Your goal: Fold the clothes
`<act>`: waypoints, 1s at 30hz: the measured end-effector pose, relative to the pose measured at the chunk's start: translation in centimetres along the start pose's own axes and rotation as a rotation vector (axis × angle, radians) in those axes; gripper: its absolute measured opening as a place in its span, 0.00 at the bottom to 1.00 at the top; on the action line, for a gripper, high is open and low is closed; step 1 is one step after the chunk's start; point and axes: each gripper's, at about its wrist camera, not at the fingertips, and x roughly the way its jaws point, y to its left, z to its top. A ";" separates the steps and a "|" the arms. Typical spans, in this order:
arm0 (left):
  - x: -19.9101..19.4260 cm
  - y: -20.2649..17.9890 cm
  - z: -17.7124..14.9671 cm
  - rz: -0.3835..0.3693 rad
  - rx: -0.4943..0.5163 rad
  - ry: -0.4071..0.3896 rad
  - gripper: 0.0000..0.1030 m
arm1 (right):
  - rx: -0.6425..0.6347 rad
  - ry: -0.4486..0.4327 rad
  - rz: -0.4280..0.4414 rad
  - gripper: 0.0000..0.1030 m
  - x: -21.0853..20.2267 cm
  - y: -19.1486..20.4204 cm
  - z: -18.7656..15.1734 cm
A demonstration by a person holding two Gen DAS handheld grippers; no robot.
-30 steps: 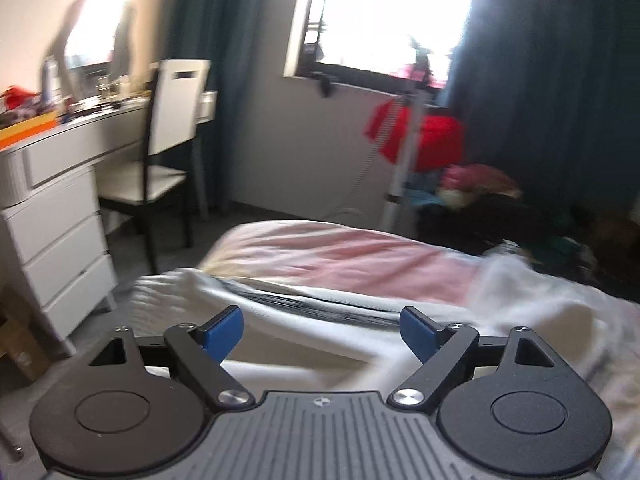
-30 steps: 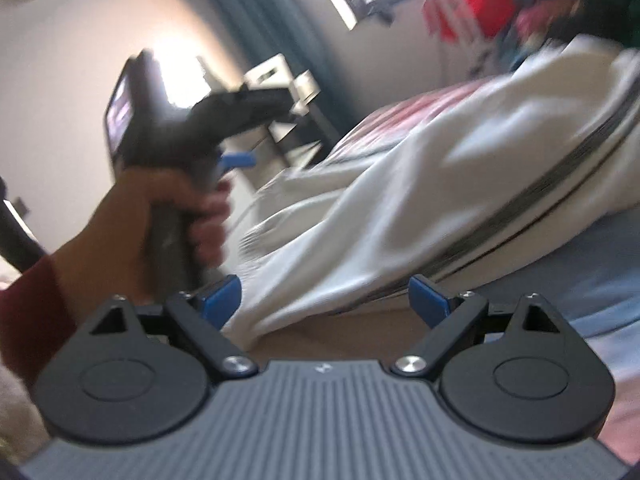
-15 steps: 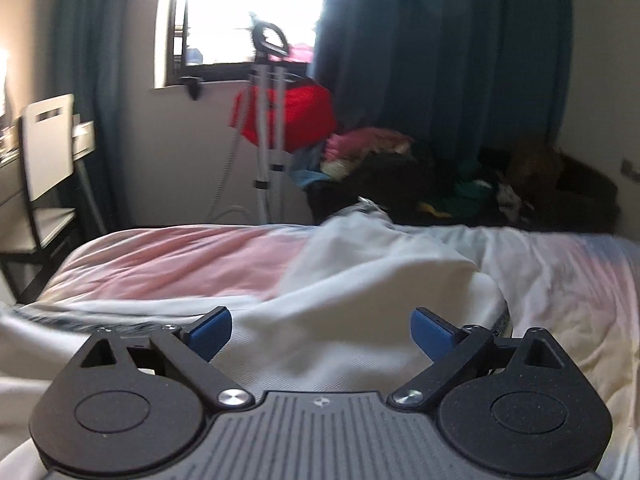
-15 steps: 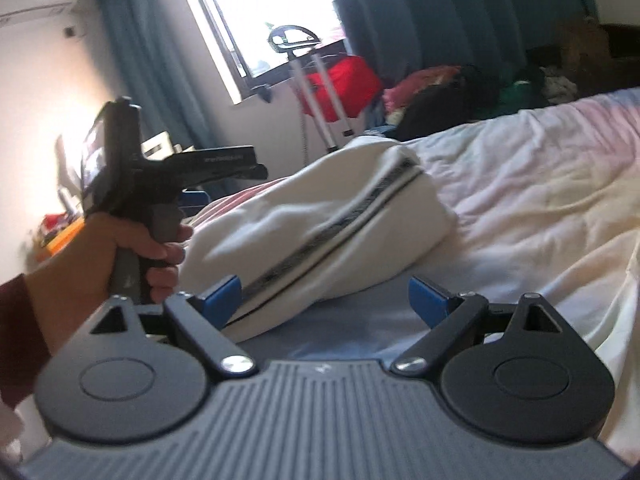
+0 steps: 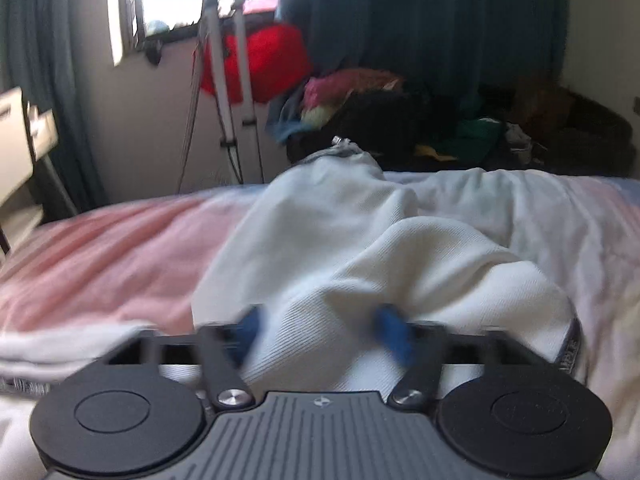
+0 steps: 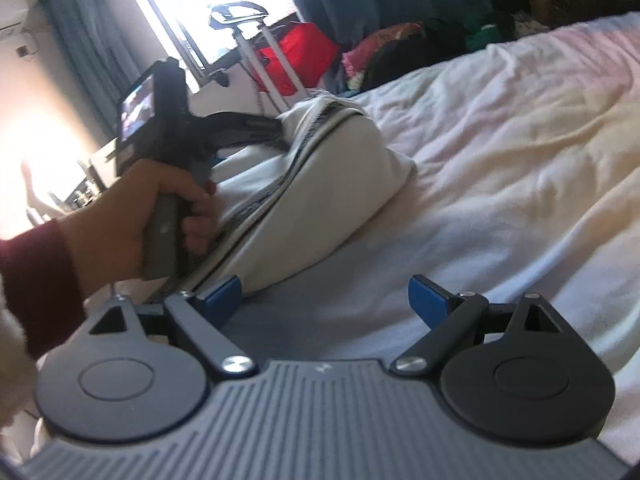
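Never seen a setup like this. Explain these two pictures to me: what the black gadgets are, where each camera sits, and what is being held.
No robot here: a person holds a two-finger gripper in each hand, each with a camera looking along its blue-tipped fingers. The left wrist view shows the left gripper, blurred, its fingers pressed in on a fold of the white garment on the bed. The right wrist view shows the right gripper open and empty above the sheet, with the person's left hand gripping the other tool's handle.
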 end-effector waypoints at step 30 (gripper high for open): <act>-29.4 6.2 -18.6 -0.153 -0.265 -0.075 0.06 | -0.076 -0.187 0.032 0.89 -10.0 4.2 -0.6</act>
